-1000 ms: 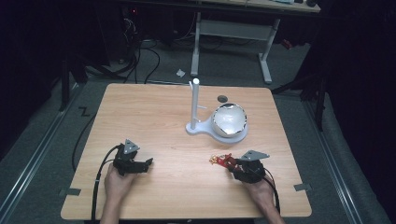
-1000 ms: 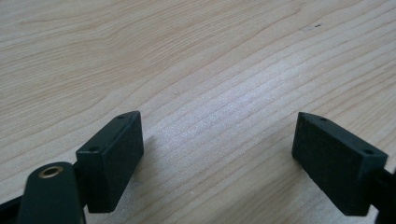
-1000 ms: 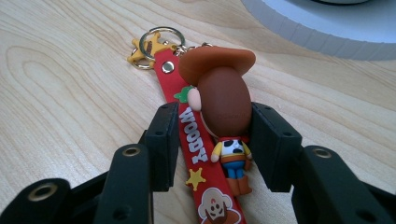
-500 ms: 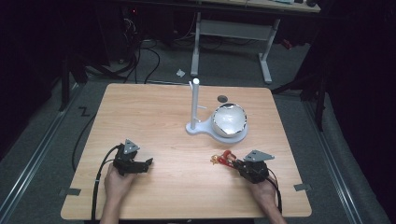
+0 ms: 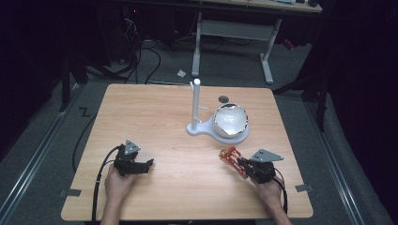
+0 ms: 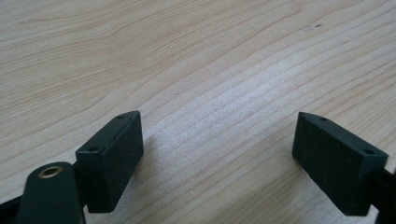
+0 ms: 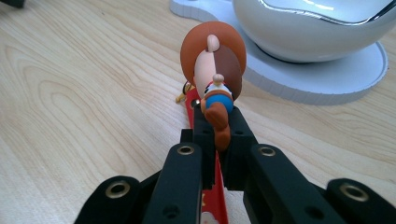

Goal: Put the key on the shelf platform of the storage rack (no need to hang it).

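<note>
While lit against a dark room, wooden table [image 5: 155,112] under everything; far right of centre, white stand [image 5: 202,127] with upright post and shiny round bowl [image 5: 230,120] on its base. Near left, left gripper [image 6: 217,156] low over bare wood, jaws spread wide, nothing between them. Near right, right gripper [image 7: 215,126] clamped on small toy figure [image 7: 213,65], brown-haired head poking beyond jaws, just short of stand's base.

Left gripper [image 5: 149,163] at the table's [image 5: 155,117] near left, right gripper [image 5: 238,162] at the near right with a figurine [image 5: 231,154] between its jaws. Behind that, right of centre, a bowl [image 5: 230,120] on a stand base [image 5: 202,129]; pole [image 5: 195,104] just left of the bowl
</note>
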A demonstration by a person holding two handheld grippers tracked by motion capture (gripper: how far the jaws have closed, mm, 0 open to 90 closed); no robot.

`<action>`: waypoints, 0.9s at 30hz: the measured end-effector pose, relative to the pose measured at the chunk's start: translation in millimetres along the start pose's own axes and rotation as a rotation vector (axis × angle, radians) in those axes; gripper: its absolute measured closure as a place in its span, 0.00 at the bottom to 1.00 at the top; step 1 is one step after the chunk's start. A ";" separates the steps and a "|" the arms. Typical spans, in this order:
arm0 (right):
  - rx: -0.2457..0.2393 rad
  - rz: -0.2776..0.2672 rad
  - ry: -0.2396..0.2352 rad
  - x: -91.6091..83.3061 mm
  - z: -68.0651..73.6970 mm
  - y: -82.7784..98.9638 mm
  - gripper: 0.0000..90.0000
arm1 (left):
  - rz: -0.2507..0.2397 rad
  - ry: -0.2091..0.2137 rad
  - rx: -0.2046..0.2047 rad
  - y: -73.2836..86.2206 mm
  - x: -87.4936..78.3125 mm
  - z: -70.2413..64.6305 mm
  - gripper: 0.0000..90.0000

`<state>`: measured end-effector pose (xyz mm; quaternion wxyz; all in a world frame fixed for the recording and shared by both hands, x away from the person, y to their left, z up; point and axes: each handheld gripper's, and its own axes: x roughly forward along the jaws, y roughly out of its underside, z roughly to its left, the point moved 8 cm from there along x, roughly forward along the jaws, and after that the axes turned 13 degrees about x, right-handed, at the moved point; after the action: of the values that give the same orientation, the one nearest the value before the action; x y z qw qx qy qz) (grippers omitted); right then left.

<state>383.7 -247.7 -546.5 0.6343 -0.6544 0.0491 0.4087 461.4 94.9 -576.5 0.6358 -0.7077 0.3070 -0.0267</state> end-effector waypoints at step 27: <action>0.016 -0.164 -0.036 -60.9 -6.5 -51.9 0.96 | 0.000 0.000 -0.002 0.0 0.0 0.1 0.19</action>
<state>376.7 -271.1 -470.0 0.6718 -0.6435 -0.0128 0.3665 461.5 95.0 -576.5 0.6353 -0.7082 0.3070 -0.0264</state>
